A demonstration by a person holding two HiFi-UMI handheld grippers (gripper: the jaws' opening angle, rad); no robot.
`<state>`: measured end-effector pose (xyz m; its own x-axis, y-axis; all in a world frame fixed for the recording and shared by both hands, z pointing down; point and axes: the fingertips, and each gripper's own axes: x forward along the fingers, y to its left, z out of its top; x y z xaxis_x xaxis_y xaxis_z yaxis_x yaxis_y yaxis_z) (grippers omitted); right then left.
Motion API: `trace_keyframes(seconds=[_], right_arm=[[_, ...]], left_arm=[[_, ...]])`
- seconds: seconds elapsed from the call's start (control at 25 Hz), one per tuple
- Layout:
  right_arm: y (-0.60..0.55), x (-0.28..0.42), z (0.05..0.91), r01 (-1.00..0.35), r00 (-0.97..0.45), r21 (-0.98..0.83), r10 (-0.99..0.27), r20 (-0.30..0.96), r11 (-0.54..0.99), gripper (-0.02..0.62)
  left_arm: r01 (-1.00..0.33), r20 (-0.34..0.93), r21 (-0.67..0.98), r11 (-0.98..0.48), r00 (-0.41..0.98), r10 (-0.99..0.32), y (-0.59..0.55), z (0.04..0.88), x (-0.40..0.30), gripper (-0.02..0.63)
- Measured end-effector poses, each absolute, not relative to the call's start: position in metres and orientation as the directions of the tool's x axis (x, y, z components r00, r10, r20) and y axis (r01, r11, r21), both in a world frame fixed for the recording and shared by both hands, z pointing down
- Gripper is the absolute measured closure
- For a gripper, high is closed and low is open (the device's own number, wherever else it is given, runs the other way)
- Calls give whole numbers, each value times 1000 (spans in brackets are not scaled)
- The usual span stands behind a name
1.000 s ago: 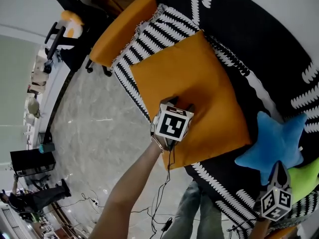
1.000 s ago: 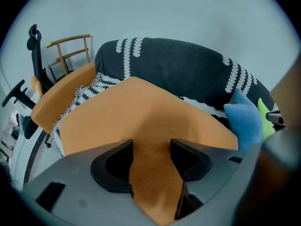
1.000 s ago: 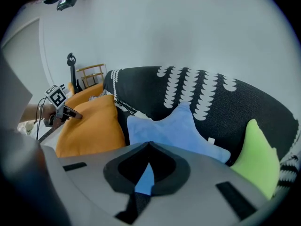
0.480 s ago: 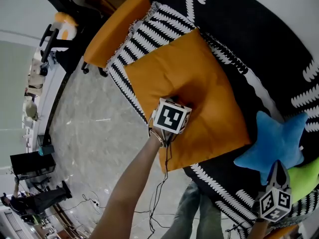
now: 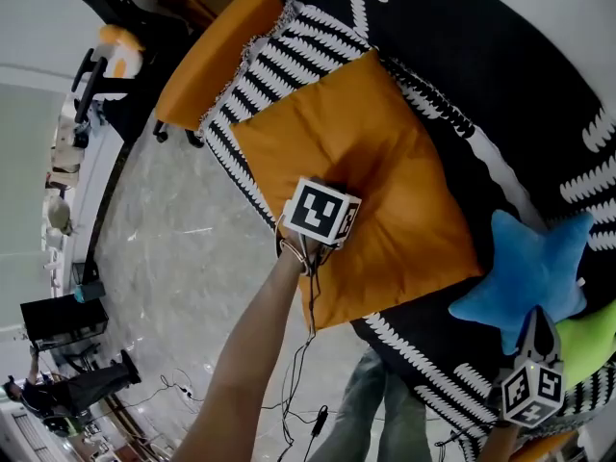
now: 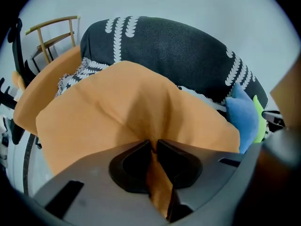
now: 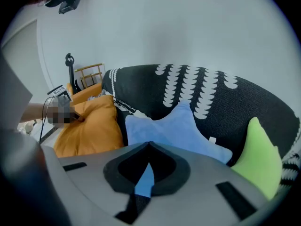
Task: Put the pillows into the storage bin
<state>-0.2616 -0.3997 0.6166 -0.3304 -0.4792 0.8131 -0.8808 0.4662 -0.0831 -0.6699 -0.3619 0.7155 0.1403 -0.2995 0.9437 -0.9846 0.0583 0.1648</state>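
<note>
Grip, left: the left gripper (image 6: 153, 144) is clamped on a raised fold of the orange pillow (image 5: 385, 162). Its jaws have just been closing, and the cloth is pinched between the tips, with creases running up to them.
Grip, right: the right gripper (image 7: 149, 144) has its jaw tips together. Blue shows through the slot behind them, and no fold is drawn into the tips.
Orange pillow: lies flat at the left end of the sofa (image 5: 500, 65), with its near corner reaching the front edge of the seat. It sits on a black-and-white striped blanket (image 5: 279, 65).
Blue star pillow (image 5: 534, 272): sits further right on the seat, just beside the orange pillow's right corner and just ahead of the right gripper.
Green pillow (image 5: 592, 340): touches the star pillow's right side, near the sofa's right end.
Orange seat (image 5: 217, 61): stands off the sofa's left end, against the striped blanket.
Arm (image 5: 241, 354): reaches from the floor side over the sofa's front edge to the left gripper, with a thin cable (image 5: 308, 354) hanging from the wrist.
Floor (image 5: 164, 258): pale and glossy, in front of the sofa.
</note>
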Motion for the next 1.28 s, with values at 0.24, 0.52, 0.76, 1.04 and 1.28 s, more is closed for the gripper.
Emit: trace_keyframes(seconds=[0.24, 0.52, 0.76, 1.04, 1.28], right_arm=[[-401, -263, 610, -880, -340, -94, -479, 809, 466, 594], [-392, -255, 603, -879, -356, -101, -498, 791, 467, 594], [-381, -243, 583, -879, -363, -98, -524, 770, 466, 594], [-370, -247, 569, -881, -364, -87, -549, 752, 465, 594], [-347, -245, 551, -896, -356, -94, -574, 738, 435, 594]], left_arm=[[-977, 919, 197, 80, 156, -361, -363, 702, -671, 591], [-981, 916, 160, 108, 107, -387, -352, 695, -663, 592], [-989, 908, 94, 115, 38, -417, -347, 678, -656, 592], [-994, 898, 19, 110, -32, -439, -342, 650, -675, 592], [-996, 882, -24, 88, -63, -466, -321, 612, -686, 592]])
